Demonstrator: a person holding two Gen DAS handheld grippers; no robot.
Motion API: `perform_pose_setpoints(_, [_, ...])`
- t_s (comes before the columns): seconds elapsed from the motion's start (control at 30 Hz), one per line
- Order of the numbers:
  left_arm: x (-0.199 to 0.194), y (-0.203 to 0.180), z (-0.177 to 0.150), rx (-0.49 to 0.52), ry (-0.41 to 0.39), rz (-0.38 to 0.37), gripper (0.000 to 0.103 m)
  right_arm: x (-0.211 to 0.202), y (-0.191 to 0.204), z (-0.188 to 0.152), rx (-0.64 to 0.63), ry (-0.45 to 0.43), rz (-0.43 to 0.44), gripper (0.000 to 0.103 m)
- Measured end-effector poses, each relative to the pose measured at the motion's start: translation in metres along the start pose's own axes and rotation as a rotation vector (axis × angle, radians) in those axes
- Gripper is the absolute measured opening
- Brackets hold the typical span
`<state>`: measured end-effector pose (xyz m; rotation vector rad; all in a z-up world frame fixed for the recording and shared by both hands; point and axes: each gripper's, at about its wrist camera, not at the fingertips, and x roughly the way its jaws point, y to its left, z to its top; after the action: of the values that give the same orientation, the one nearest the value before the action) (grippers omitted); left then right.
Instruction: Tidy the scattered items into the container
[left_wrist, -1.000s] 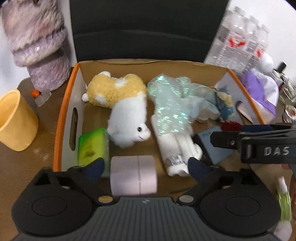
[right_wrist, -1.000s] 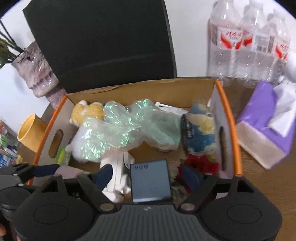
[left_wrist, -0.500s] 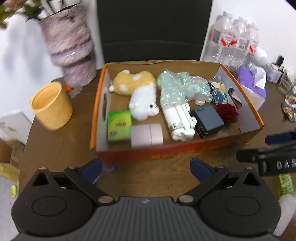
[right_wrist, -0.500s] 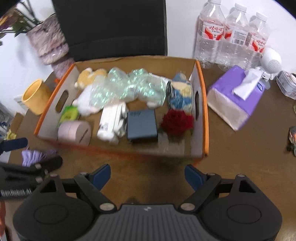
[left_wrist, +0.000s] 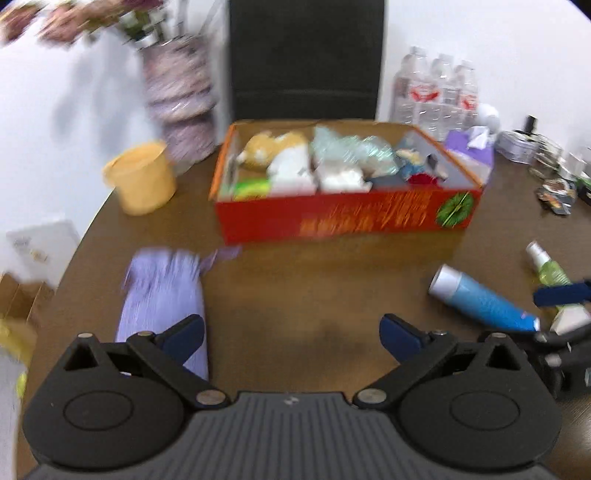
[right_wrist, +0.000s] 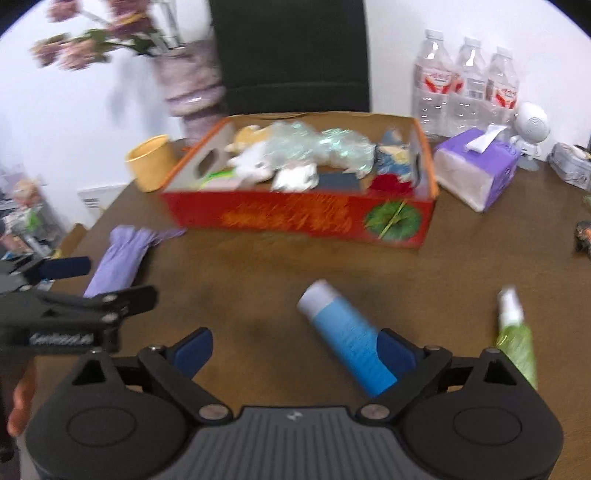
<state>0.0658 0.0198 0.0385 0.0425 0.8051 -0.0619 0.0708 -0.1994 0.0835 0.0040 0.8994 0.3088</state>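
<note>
the red cardboard box (right_wrist: 299, 218) is seen at the far middle of the table (left_wrist: 314, 295), and it is well filled: plush toys, a crinkly iridescent bag, a red flower and small packs are already packed inside. three items are judged to be left out on the wood. a lilac folded cloth (left_wrist: 162, 295) is laid near the box's left corner, a blue tube (right_wrist: 347, 332) is lying on its side in front, and a green spray bottle (right_wrist: 515, 338) is lying further right. the left gripper (left_wrist: 291, 332) is held spread wide with nothing between its fingers, just beside the cloth. the right gripper (right_wrist: 295, 349) is likewise spread and empty, with the tube against its right finger. most of the tidying looks done.
</note>
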Motion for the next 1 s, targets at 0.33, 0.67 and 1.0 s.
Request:
perform_pose_setpoints(0.33, [-0.020, -0.015, -0.094, 0.019, -0.176, 0.037, 0.103, -0.002, -0.001, -0.097, 0.059, -0.168, -0.050, 0.096])
perform_pose_setpoints(0.67, [-0.012, -0.022, -0.101, 0.015, -0.107, -0.006, 0.103, 0.004, 0.006, -0.118, 0.027, -0.212, -0.124, 0.103])
perform_pose_setpoints(1.0, [-0.011, -0.021, -0.103, 0.003, -0.105, -0.005, 0.103, 0.007, 0.010, -0.117, 0.003, -0.196, -0.167, 0.103])
